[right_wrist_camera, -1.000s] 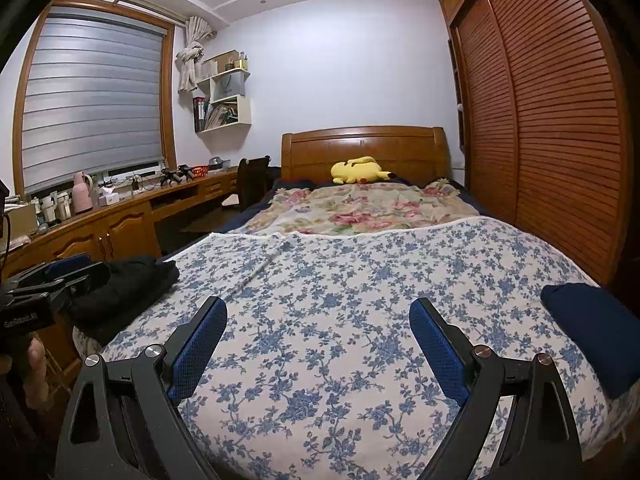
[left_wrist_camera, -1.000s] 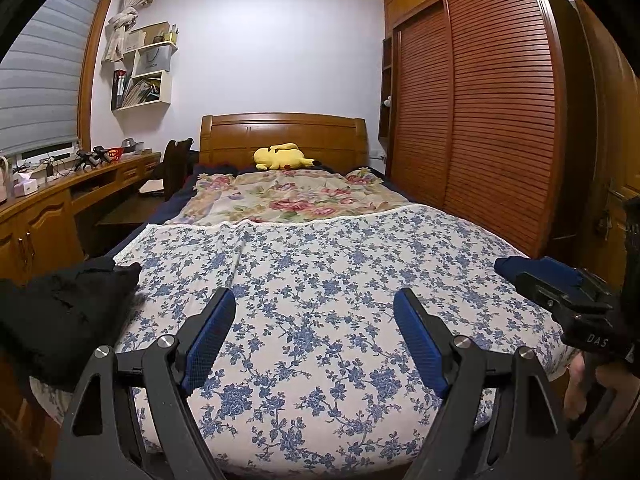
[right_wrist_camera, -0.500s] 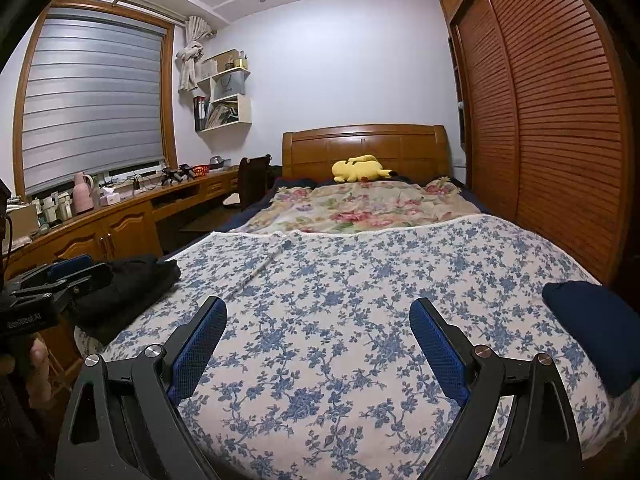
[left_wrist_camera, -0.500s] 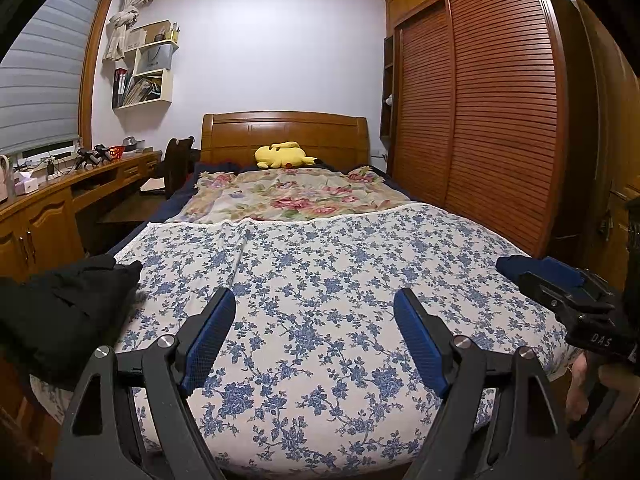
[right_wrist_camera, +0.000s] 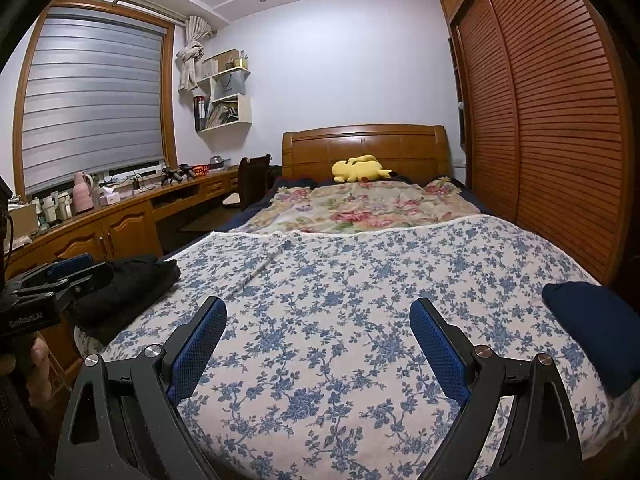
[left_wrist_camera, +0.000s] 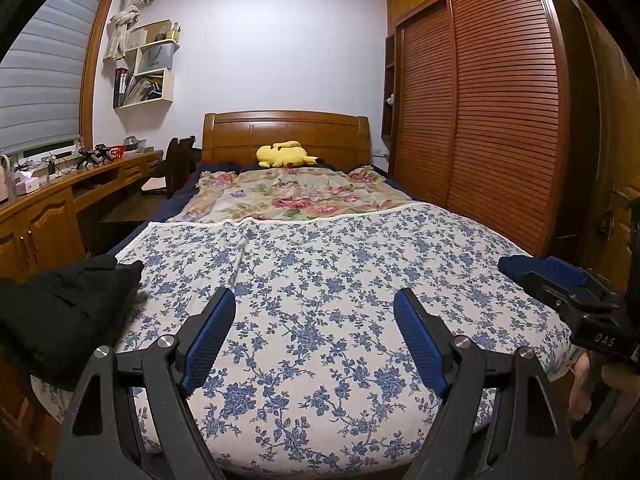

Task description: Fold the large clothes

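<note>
Floral sheet (left_wrist_camera: 320, 280) spans bed ahead; black garment (left_wrist_camera: 60, 312) left of spread, empty left gripper (left_wrist_camera: 314, 336); navy garment (right_wrist_camera: 592, 328) right of spread right gripper (right_wrist_camera: 318, 340).

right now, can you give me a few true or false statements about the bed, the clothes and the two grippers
1. The crumpled black garment lies at the left edge of the blue-flowered bedspread. True.
2. The left gripper is shut on the black garment. False: its jaws stand open with nothing between them.
3. The folded navy blue garment sits at the bedspread's right edge. True.
4. The yellow plush toy lies at the foot of the bed. False: it lies by the wooden headboard.
5. The right gripper holds the navy garment. False: it is open and empty.
</note>
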{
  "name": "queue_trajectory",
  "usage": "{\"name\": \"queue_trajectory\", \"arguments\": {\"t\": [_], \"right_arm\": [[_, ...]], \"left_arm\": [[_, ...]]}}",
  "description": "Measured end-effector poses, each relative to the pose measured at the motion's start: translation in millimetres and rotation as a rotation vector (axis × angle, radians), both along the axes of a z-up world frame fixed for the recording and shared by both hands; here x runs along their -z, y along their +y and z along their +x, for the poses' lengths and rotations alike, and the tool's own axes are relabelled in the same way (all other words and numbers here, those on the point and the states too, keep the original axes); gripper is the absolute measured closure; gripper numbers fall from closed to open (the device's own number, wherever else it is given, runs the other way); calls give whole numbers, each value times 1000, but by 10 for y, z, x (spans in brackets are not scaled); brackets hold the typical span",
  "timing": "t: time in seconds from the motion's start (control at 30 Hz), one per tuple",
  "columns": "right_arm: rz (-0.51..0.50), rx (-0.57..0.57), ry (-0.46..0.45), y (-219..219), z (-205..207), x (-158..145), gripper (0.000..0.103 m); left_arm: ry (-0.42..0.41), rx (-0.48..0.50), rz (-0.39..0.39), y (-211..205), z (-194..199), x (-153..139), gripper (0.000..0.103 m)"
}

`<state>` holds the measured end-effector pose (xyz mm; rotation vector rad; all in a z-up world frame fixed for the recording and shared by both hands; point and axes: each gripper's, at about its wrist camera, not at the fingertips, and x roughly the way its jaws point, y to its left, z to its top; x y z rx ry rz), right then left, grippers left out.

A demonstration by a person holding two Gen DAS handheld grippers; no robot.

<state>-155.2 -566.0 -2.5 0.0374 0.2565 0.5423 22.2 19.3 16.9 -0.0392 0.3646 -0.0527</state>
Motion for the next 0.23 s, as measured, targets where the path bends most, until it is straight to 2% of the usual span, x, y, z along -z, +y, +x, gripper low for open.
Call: {"name": "queue_trajectory", "arguments": {"t": [0.23], "right_arm": [[1, -3, 3, -10, 5, 1, 9]], "left_arm": [[0, 0, 0, 4, -2, 0, 21]]}}
